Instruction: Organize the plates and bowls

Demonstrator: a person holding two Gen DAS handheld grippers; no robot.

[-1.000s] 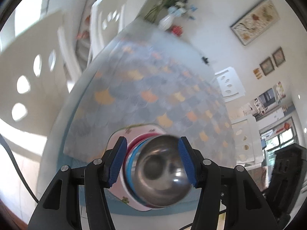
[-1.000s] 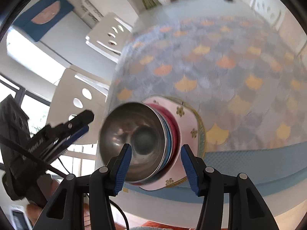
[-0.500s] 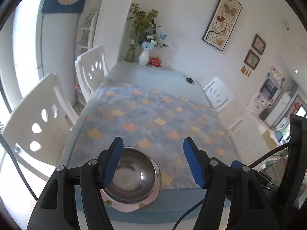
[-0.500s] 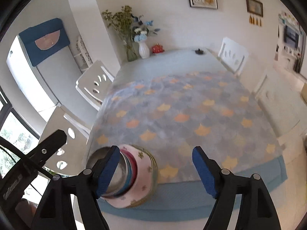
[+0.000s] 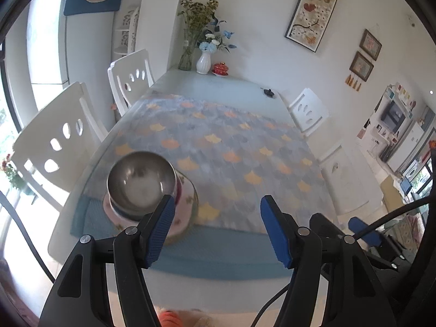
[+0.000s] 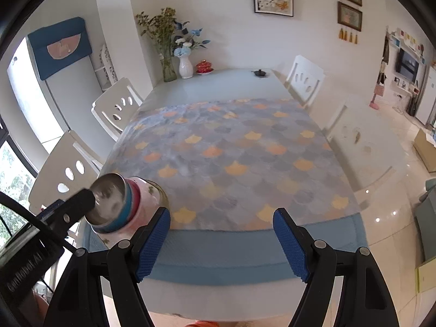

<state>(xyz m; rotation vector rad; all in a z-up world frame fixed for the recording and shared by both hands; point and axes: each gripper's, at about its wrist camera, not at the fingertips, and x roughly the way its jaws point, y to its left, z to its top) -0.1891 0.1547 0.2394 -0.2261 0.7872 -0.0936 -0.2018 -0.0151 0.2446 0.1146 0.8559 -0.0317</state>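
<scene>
**A:** The stack of dishes (image 5: 152, 193) stands at the near left corner of the table (image 5: 218, 87), on the blue border of the patterned tablecloth (image 5: 218, 147). A steel bowl (image 5: 141, 179) sits on top, a blue and a red-rimmed dish are nested under it, and a pink floral plate (image 6: 145, 190) lies at the bottom.

**B:** Is either gripper on it?

**A:** No. The left gripper (image 5: 215, 226) has its blue pads apart with only cloth showing between them; its left pad overlaps the stack in the view, but I judge it to be above and nearer, not touching. The right gripper (image 6: 222, 241) is likewise spread wide and empty, with the stack off to its left.

**B:** How would that pile handle?

**A:** The steel bowl looks light, rigid and slick, so pads could slide on its curved wall. The dishes below look ceramic, which would make them heavier and liable to chip. The pile is tall for its base, and a sideways nudge could topple it near the table edge.

**B:** Where would you grip?

**A:** For the bowl alone, pinch across the rim, one pad inside and one outside. For the whole stack, take the bottom plate's rim from opposite sides with both grippers and lift it level.
</scene>
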